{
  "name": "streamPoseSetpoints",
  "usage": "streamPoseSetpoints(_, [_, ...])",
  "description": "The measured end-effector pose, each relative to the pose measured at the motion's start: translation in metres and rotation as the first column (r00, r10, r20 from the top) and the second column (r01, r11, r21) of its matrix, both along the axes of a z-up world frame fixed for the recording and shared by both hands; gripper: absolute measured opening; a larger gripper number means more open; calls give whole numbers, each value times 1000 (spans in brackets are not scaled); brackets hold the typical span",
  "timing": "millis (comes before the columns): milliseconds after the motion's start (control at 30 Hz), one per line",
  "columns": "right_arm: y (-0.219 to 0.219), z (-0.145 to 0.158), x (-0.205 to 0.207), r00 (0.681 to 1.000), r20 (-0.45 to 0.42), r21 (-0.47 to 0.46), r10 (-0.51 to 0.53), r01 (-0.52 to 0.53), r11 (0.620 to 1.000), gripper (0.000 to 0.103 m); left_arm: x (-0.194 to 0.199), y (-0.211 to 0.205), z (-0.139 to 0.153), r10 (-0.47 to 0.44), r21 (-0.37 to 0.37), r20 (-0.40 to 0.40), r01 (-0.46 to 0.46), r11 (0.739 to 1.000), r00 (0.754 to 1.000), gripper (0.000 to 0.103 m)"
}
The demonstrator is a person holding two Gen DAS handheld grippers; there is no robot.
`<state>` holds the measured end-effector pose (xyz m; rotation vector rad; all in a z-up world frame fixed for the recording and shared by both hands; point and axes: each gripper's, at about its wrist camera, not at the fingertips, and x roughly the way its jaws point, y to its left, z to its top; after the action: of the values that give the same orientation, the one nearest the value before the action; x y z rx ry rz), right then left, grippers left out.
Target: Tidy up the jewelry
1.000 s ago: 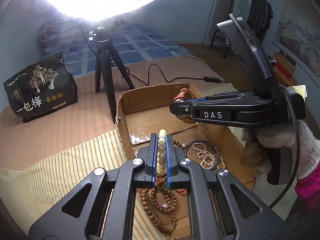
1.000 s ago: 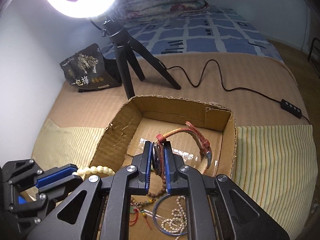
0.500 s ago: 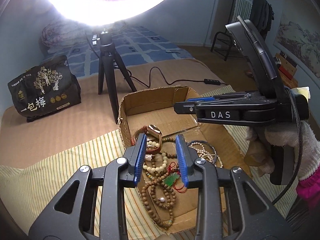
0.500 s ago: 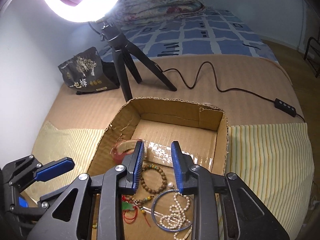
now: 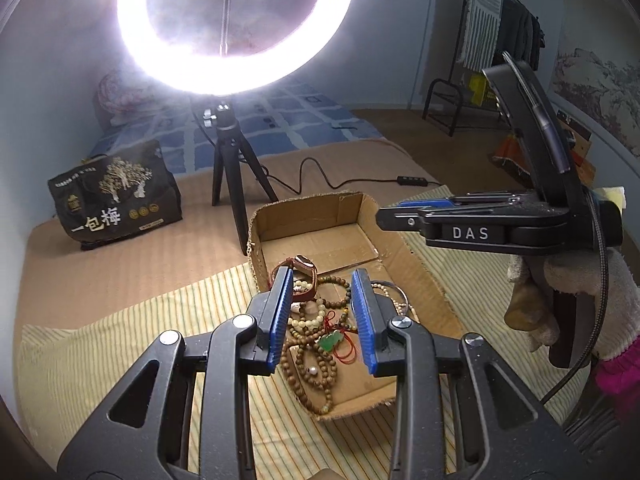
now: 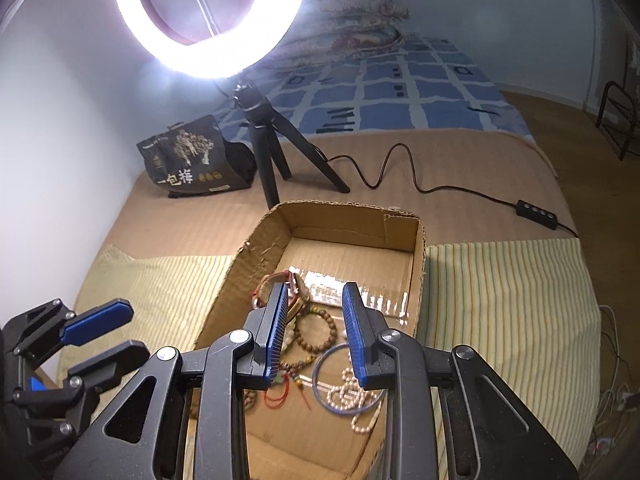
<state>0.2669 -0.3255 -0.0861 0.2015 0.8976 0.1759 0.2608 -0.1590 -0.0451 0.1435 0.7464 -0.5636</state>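
Observation:
An open cardboard box [image 5: 416,264] [image 6: 418,248] lies on a striped cloth. In it lie a watch with a red-brown strap [image 5: 304,270] [image 6: 294,286], cream and brown bead bracelets [image 5: 312,320] [image 6: 316,326], a green pendant on red cord [image 5: 332,342], a blue bangle [image 6: 344,380] and a pearl strand [image 6: 360,400]. My left gripper [image 5: 322,320] is open and empty above the near end of the box. My right gripper [image 6: 314,336] is open and empty above the box; it also shows in the left wrist view [image 5: 460,220].
A ring light on a black tripod [image 5: 232,184] [image 6: 268,152] stands just behind the box, its cable and switch [image 6: 536,210] trailing right. A black printed bag [image 5: 114,196] [image 6: 196,160] sits at back left. A blue checked blanket lies beyond.
Both grippers opened and let go: the cream bead bracelet and the watch now lie in the box. Both grippers have risen and pulled back from the box.

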Motion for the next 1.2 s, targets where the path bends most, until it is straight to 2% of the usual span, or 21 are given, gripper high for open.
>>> streamPoseSetpoints(333, [8,32,-42,998,69,-11,-2,3,1000,26,-41,17,35,28,-16,79,-27,1000,996,29])
streamPoseSetpoints(600, [25,57,-87,988,155,-65,14,-4,998,26,-76,30,57,48,-54,137,-41,998,989,29])
streamPoseSetpoints(733, [30,67,-110,982,191,-65,6,6,998,39,-93,38,65,60,-67,159,-50,997,985,29])
streamPoseSetpoints(867, [32,73,-130,974,227,-60,-7,21,998,40,-110,45,70,66,-74,188,-53,996,980,29])
streamPoseSetpoints(933, [34,75,-138,971,237,-64,-12,28,998,50,-116,48,71,70,-79,191,-55,995,979,30])
streamPoseSetpoints(1033, [39,76,-149,967,255,-83,-14,36,996,57,-125,51,70,68,-83,189,-53,995,980,32])
streamPoseSetpoints(1067, [42,77,-152,966,259,-95,-14,40,995,59,-127,51,70,65,-80,189,-51,995,980,35])
streamPoseSetpoints(1133, [46,78,-158,962,274,-116,-15,49,992,69,-132,52,69,64,-77,191,-50,996,980,41])
streamPoseSetpoints(1200, [48,78,-163,957,290,-129,-19,59,990,74,-136,53,68,61,-77,191,-47,996,980,43])
